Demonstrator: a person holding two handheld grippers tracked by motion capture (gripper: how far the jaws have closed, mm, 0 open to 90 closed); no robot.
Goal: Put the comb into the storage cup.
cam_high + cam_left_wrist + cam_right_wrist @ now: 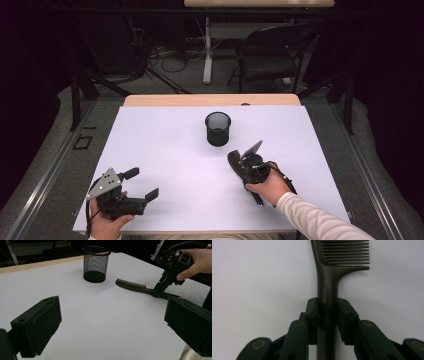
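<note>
The right gripper [327, 315] pinches the comb [329, 275] by its handle, teeth toward the mesh cup [218, 128] at eleven o'clock, likely its destination, while the left gripper [110, 322] rests spread.

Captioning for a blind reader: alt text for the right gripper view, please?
The right claw is shut on the handle of a dark comb lying on a white table. The comb's teeth point right at the top of the frame.
</note>
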